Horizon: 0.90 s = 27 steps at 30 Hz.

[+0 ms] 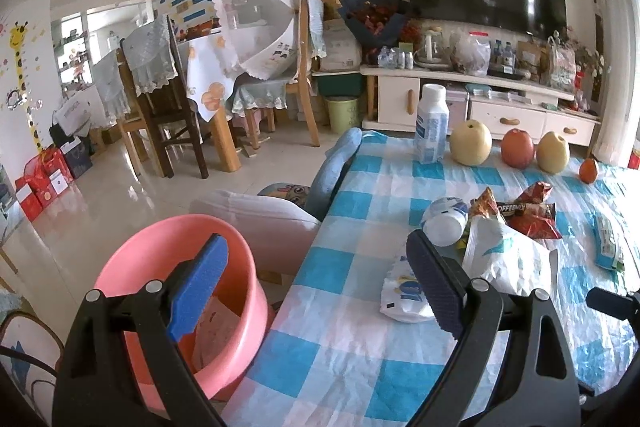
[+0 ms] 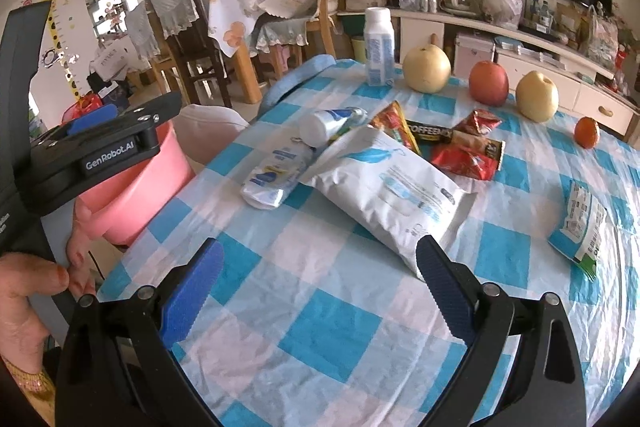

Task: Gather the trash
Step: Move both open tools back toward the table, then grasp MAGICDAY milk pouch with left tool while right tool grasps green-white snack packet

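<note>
Left wrist view: both grippers (image 1: pixel 316 283) (image 2: pixel 320 287) gape empty; the pink bin's (image 1: pixel 160 247) contents stay partly hidden.

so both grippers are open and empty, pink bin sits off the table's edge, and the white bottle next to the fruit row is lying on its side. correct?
One thing is off: the white bottle beside the fruit row stands upright, cap on top, as the right wrist view shows. The rest holds: the left gripper and right gripper are open and empty, and the pink bin sits off the table's edge.
</note>
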Available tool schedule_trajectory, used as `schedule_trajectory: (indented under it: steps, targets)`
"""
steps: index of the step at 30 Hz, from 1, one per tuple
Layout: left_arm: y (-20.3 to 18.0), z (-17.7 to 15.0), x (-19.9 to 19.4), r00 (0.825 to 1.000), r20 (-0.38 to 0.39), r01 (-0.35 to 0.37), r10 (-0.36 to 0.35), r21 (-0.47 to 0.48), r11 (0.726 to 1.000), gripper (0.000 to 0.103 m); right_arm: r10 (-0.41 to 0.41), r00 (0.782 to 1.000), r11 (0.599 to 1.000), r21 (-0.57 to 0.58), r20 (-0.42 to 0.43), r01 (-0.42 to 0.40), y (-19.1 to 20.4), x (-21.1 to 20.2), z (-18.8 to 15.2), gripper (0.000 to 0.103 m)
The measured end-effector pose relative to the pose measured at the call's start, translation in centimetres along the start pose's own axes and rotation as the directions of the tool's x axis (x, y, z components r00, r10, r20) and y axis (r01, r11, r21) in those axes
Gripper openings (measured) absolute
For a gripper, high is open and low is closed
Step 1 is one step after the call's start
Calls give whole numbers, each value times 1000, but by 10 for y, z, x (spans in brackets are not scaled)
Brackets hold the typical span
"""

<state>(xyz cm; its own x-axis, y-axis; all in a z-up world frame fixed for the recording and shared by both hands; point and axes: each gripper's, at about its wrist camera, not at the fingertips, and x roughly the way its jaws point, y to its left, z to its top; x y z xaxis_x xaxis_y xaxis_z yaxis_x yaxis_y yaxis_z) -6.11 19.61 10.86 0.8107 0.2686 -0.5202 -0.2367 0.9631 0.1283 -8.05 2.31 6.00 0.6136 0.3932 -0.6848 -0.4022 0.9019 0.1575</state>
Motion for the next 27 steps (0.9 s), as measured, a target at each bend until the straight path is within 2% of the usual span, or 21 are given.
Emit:
schedule_trajectory:
  steps: [17, 23, 27]
  targets:
    - [-38, -2, 10, 999, -29, 38, -36, 65, 997, 92, -31, 999, 999, 33, -42, 33, -42, -1, -6, 96]
    - [-52, -4, 12, 995, -41, 90, -87, 87, 992, 92, -46, 998, 996, 72, -42, 49, -65, -8, -8, 96]
    - [-58, -5, 14, 986, -67, 157, -152, 76, 985, 92, -54, 998, 993, 100, -40, 58, -80, -14, -8, 96]
